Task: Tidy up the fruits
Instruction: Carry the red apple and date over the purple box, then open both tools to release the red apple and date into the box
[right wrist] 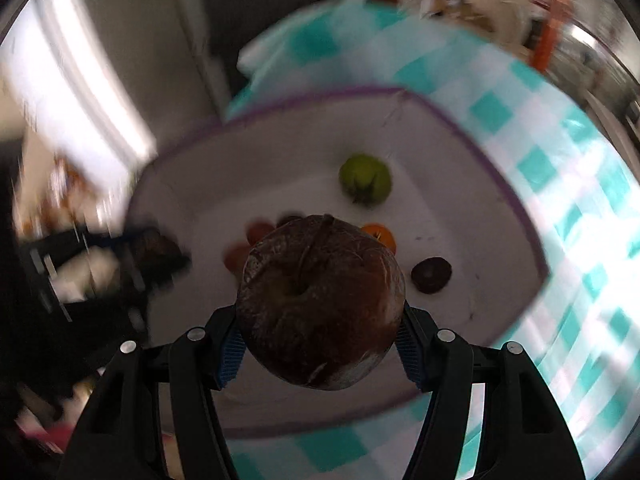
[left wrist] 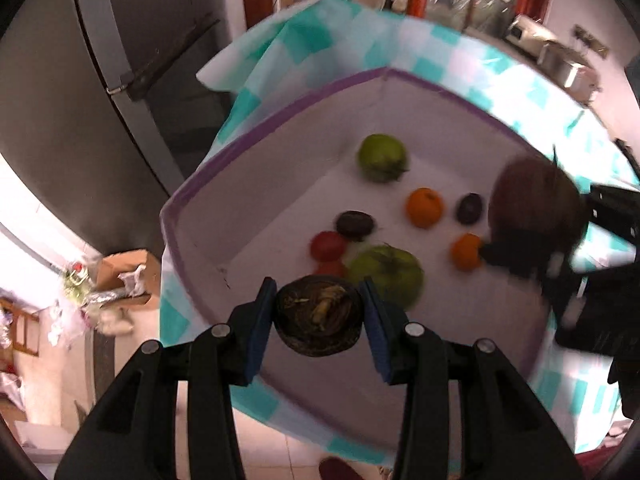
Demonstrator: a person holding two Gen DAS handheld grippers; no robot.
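A white fabric bin with a purple rim (left wrist: 280, 108) stands on a teal-checked cloth. In it lie two green fruits (left wrist: 382, 157), (left wrist: 390, 274), two oranges (left wrist: 425, 207), (left wrist: 465, 251), red fruits (left wrist: 328, 245) and two dark fruits (left wrist: 354, 224), (left wrist: 469, 208). My left gripper (left wrist: 318, 320) is shut on a dark wrinkled fruit (left wrist: 318, 320) above the bin's near edge. My right gripper (right wrist: 320, 340) is shut on a big dark brown apple (right wrist: 320, 304) above the bin; it also shows in the left wrist view (left wrist: 534, 204). The right wrist view is blurred.
A grey fridge (left wrist: 120, 80) stands left of the table. Clutter and a cardboard box (left wrist: 124, 272) lie on the floor at the left. A counter with metal pots (left wrist: 568, 68) is at the back right. The bin rim shows in the right wrist view (right wrist: 360, 92).
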